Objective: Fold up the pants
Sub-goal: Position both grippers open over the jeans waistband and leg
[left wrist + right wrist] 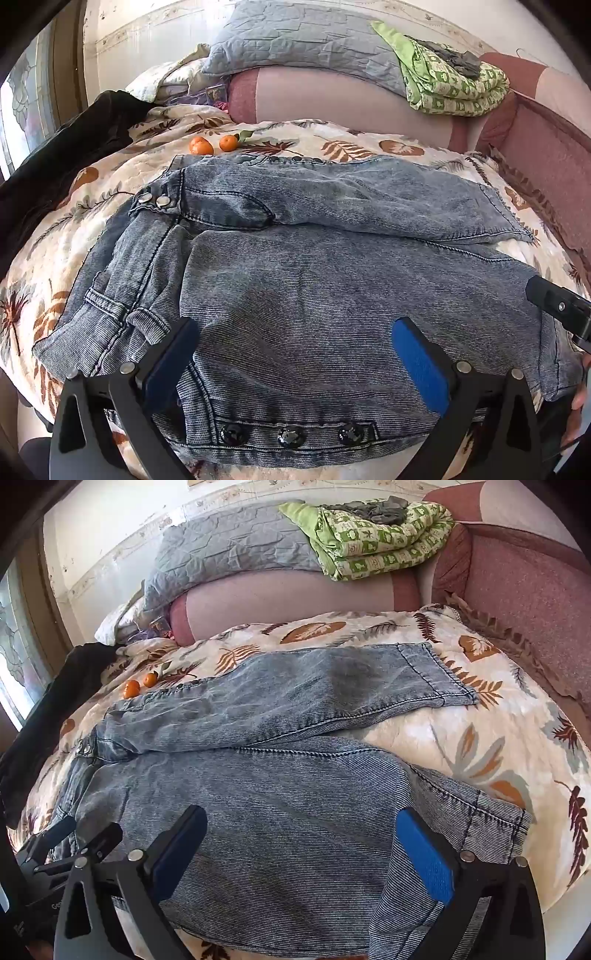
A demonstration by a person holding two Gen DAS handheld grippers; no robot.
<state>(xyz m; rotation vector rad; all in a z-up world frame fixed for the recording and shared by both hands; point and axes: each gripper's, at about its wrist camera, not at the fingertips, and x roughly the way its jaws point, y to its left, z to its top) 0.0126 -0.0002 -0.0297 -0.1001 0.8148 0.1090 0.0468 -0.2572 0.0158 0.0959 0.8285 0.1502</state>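
Washed blue denim pants (314,258) lie spread on a leaf-print quilt (110,184), waistband to the left, both legs running right. My left gripper (295,354) is open, its blue pads straddling the near leg above a hem with three dark snaps (291,437). My right gripper (303,853) is open too, hovering over the near leg (258,812) close to its cuff (498,823). The far leg (314,690) lies flat behind. Each gripper shows at the edge of the other's view.
Two small oranges (214,144) sit on the quilt behind the waistband. A dark garment (55,166) lies at the left. A grey pillow (295,40) and a folded green blanket (450,81) rest on the pink sofa back (517,583).
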